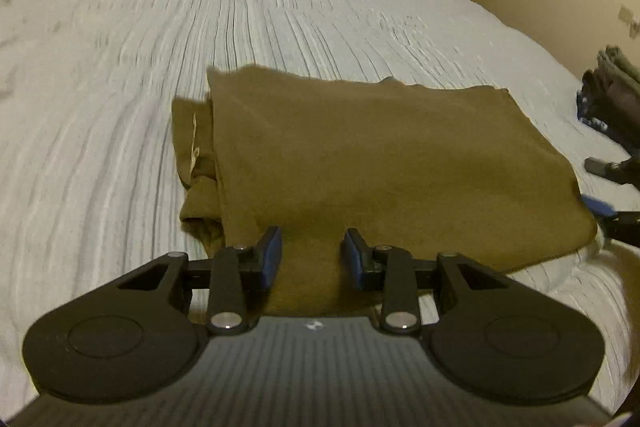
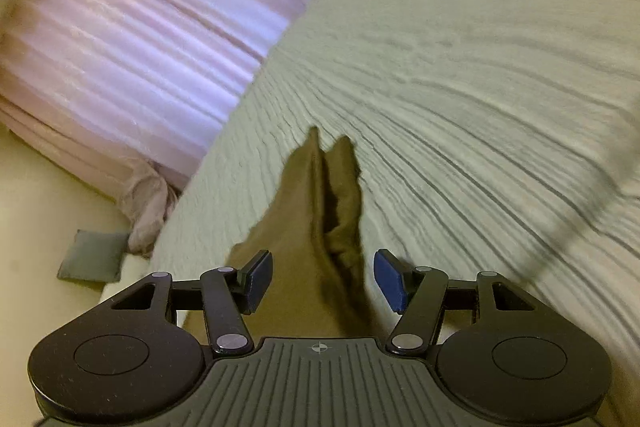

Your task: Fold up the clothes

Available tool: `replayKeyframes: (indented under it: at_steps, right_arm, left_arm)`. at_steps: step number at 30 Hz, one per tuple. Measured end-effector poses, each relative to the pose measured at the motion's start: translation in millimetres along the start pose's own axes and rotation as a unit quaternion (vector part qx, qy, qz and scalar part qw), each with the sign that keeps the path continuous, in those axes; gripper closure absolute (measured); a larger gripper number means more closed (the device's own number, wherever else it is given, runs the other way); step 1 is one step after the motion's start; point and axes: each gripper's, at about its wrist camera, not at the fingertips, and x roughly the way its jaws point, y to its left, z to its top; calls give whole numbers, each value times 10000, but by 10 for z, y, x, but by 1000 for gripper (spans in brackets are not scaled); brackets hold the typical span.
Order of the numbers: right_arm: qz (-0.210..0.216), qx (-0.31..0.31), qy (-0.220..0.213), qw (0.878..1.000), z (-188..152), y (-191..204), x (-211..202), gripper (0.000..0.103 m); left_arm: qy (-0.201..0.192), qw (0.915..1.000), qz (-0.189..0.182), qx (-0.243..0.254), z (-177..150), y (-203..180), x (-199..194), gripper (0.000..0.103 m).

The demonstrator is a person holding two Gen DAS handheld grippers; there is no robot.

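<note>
Cloth was the matter in hand: an olive-brown garment (image 1: 360, 155) lay folded into a rough rectangle on the bed (image 1: 120, 67), a narrower layer poking out on its left. My left gripper (image 1: 311, 255) hung over its near edge, fingers apart and holding nothing; my right gripper (image 2: 323, 281) stood at the garment's right end, fingers likewise spread and empty. It looked soft, light and limp, so I judged it best pinched through all layers at an edge or corner.

Olive garment (image 1: 360, 155) on ribbed bedspread (image 1: 120, 87)
</note>
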Motion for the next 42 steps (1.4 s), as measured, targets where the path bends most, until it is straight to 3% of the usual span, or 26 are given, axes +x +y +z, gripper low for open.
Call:
replayKeyframes:
  at_steps: [6,11,13,14,17,20,23,27,34,35,36,40,42]
  right_arm:
    - [330,77,550,9979,181,-148,311,42]
    - [694,77,803,9943,152,-190,449,42]
    - [699,132,847,9939,145,-176,494,54]
    - [675,171,870,9938,146,-165,517,68]
    - [394,29,878,9954,128,-76,541,77]
    - [-579,-1326,726,9868,-83,485,613,83]
    - [-1535,-2643,553,9505,-293,1046,685,84]
    - [-2639,-4214,319,8670,-586,1747,773,84]
    - [-2249,-5365,324,8127,-1355,1929,757,83]
    - [-2190,-5522,325,8038,-1465,1955,754,79]
    - [-2130,-5677,325,7945,-1575,1981,752,66]
    - [-1883,-6276,325,7547,-2015,2085,742,57]
    - [-1756,-6562,324,7331,-2235,2137,737,36]
  left_arm:
    - [-284,9961,-461,-703,69,370,-209,74]
    - [-215,9834,-823,-1604,62,753,-272,74]
    - [-149,9780,-884,-1885,46,866,-278,74]
    - [-145,9759,-917,-1976,42,916,-289,74]
    - [-203,9707,-1038,-2159,50,1036,-332,74]
    - [-292,9700,-1000,-2195,69,1129,-393,74]
    - [-332,9699,-892,-2243,82,1225,-416,74]
    - [-365,9670,-885,-2362,56,1322,-442,74]
    - [-334,9636,-825,-2519,-15,1444,-488,74]
    - [-331,9634,-841,-2523,-23,1444,-506,74]
    - [-329,9633,-865,-2518,-27,1438,-518,74]
    - [-350,9637,-1024,-2439,12,1331,-542,73]
    - [-376,9633,-1167,-2388,59,1231,-526,73]
